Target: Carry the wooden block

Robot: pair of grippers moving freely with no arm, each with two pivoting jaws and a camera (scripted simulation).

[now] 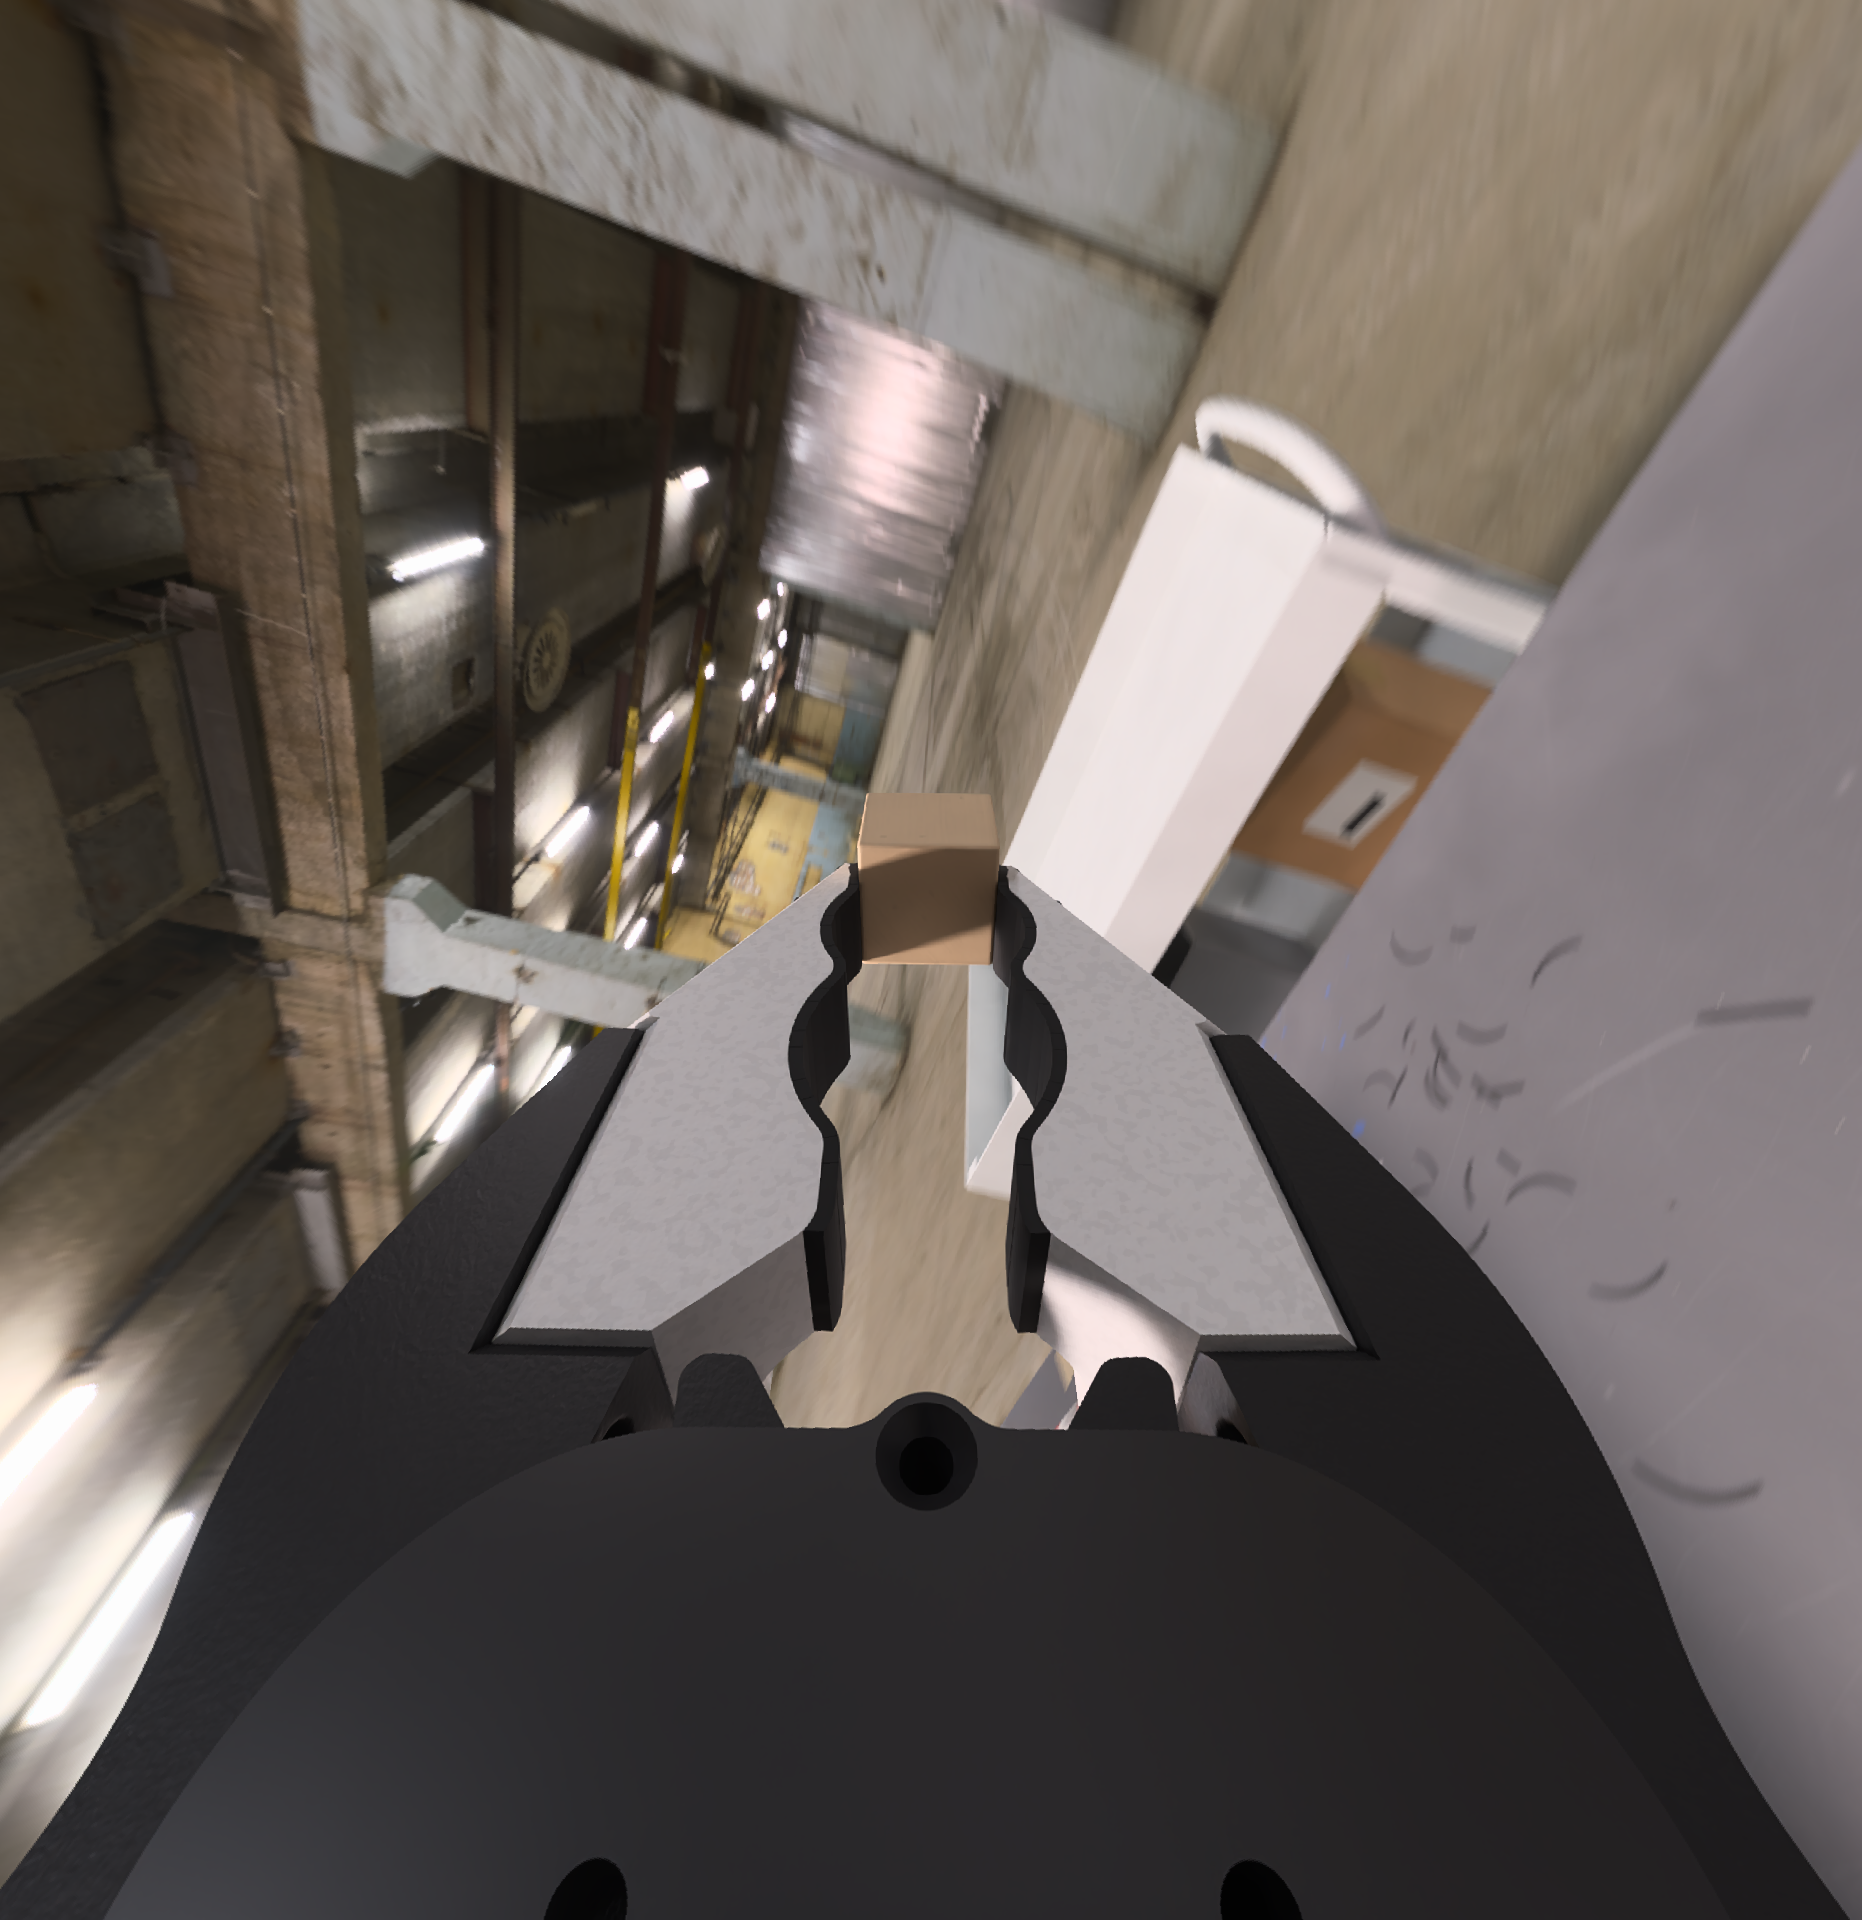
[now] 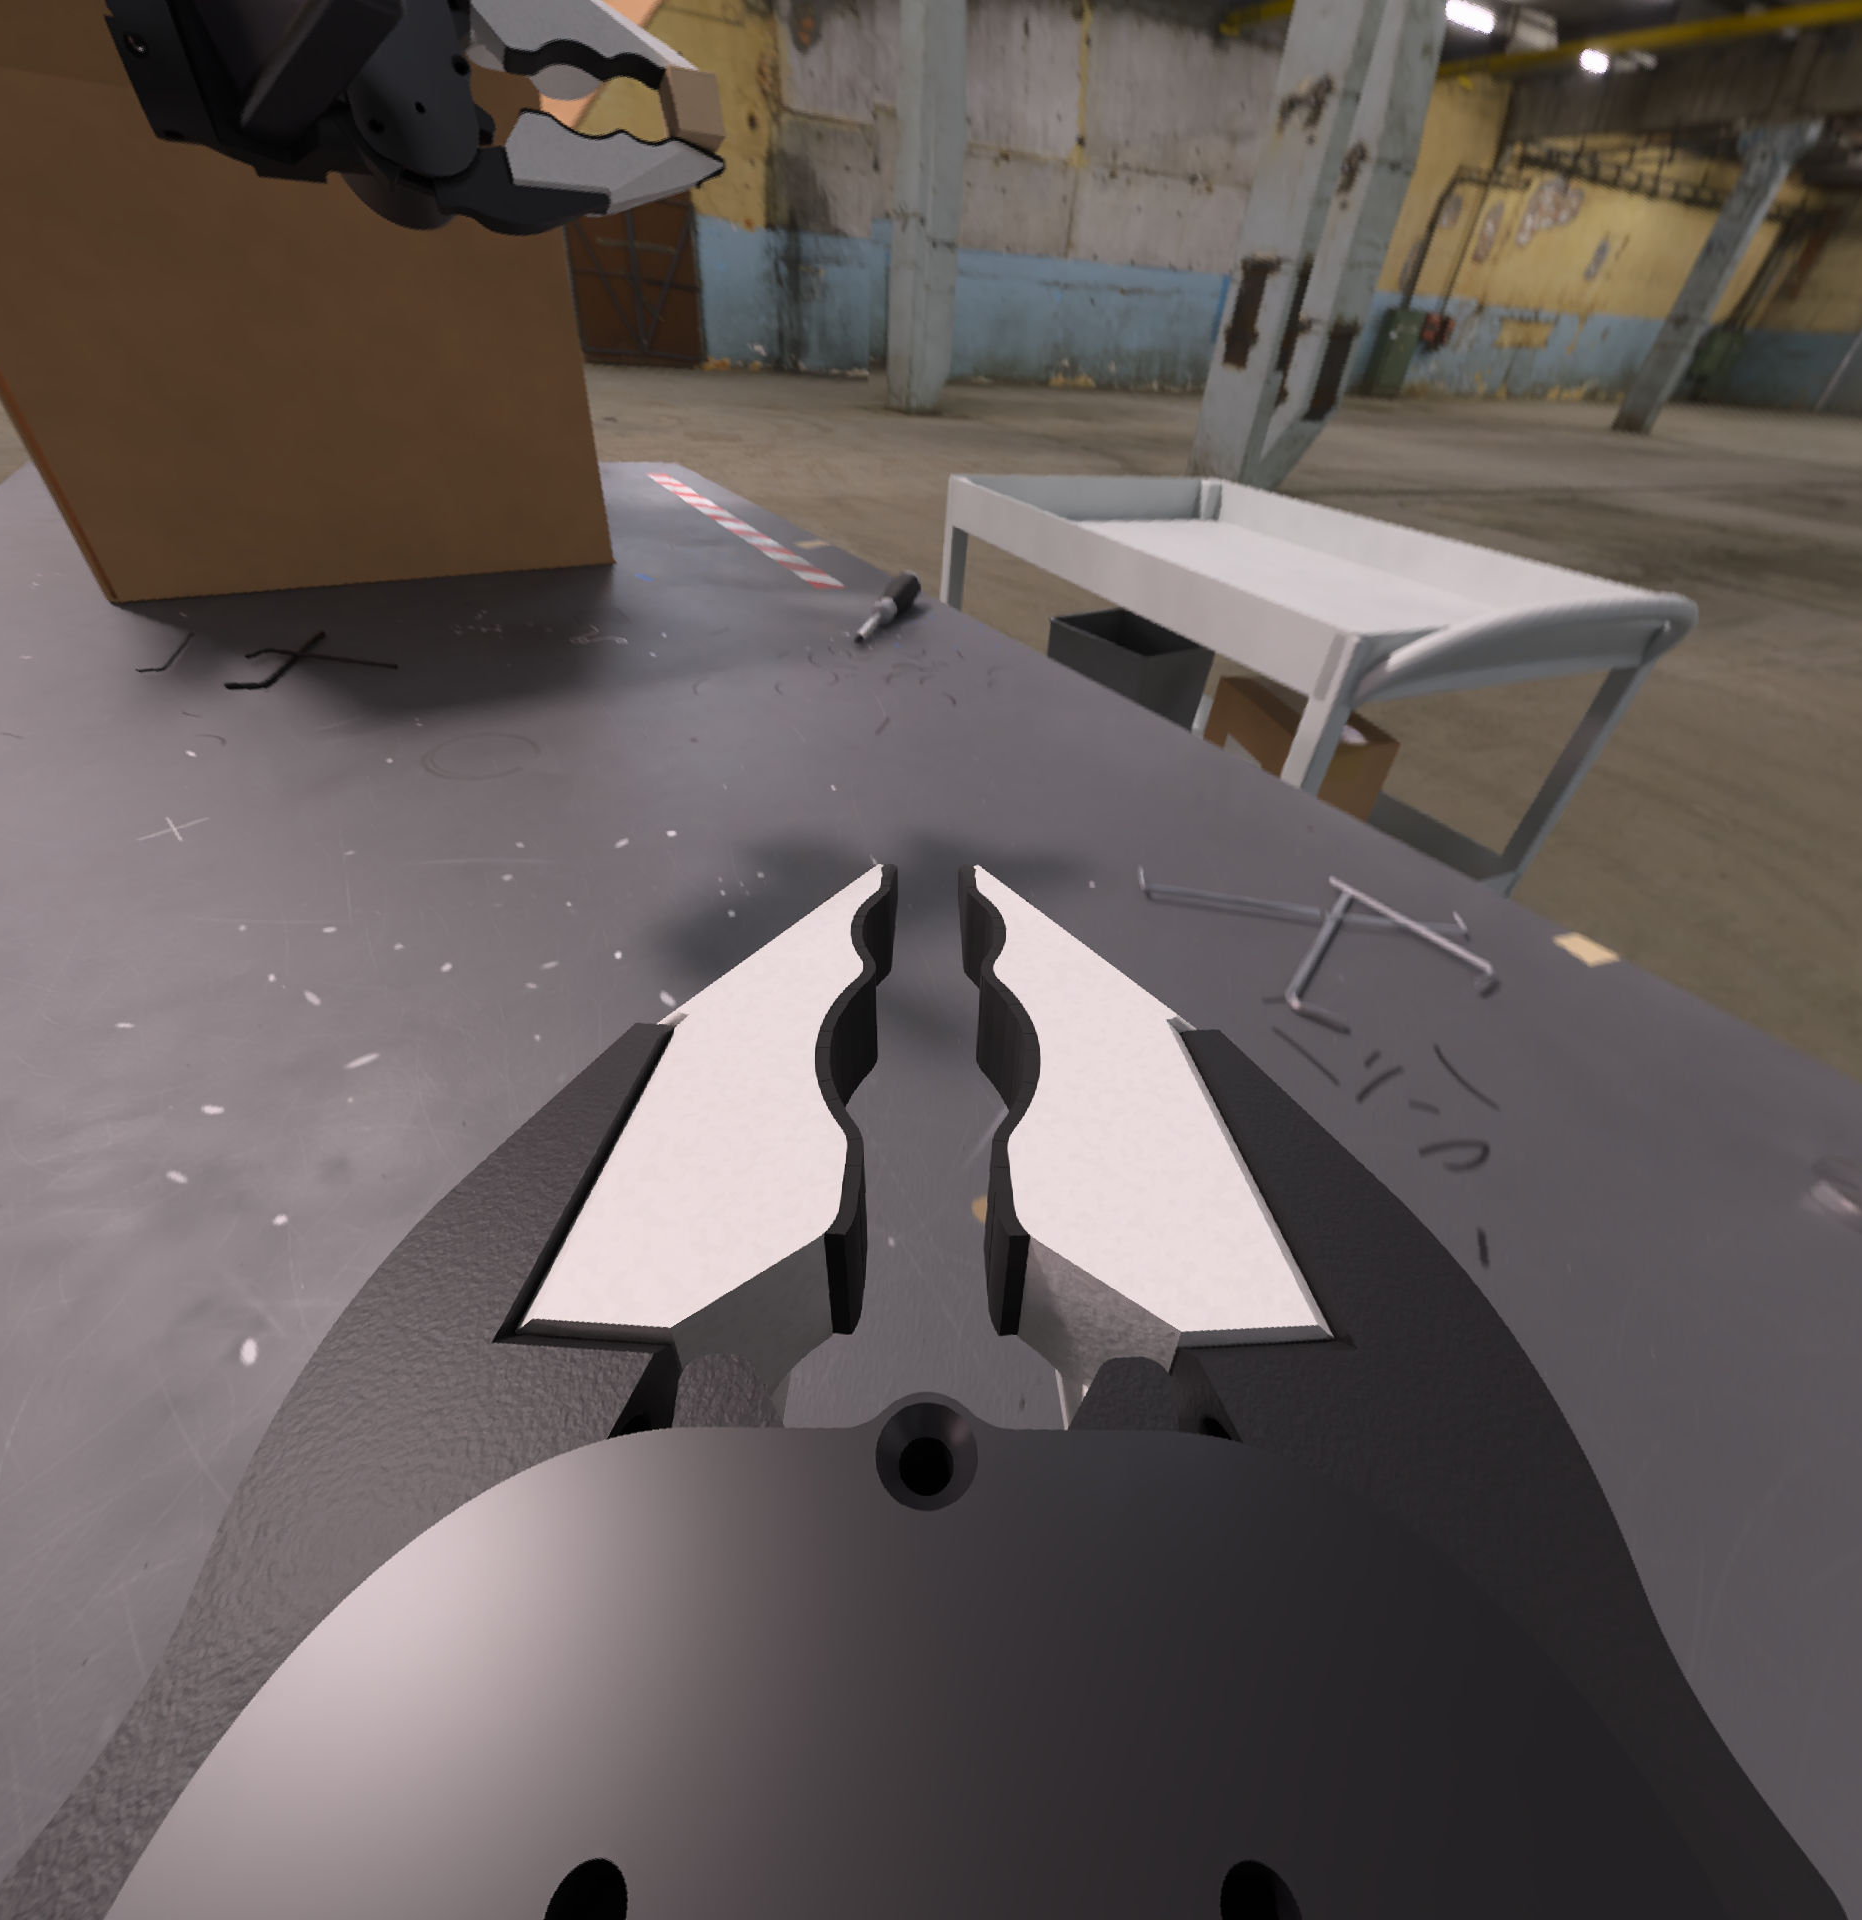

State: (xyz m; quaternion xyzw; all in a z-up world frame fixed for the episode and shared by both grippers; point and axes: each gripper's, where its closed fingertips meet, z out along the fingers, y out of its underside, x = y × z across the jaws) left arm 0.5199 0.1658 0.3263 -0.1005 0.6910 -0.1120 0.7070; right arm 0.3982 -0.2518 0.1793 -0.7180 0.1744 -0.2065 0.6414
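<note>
One gripper, your left gripper (image 1: 929,883), is pinching the wooden block (image 1: 928,889) squarely between its fingertips, rolled sideways and raised well above the table (image 2: 407,935) by the cardboard box (image 2: 283,395), so the block is lying straight ahead of those jaws. Your right gripper (image 2: 929,883) is hovering low over the scratched grey tabletop, jaws slightly parted and gripping nothing, while the white cart (image 2: 1270,582) is standing off the table's right edge in the warehouse hall.

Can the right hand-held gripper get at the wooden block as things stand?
Probably not directly: the wooden block is clamped at the left hand-held gripper's tips, raised above the table, while the right hand-held gripper sits low and empty.
</note>
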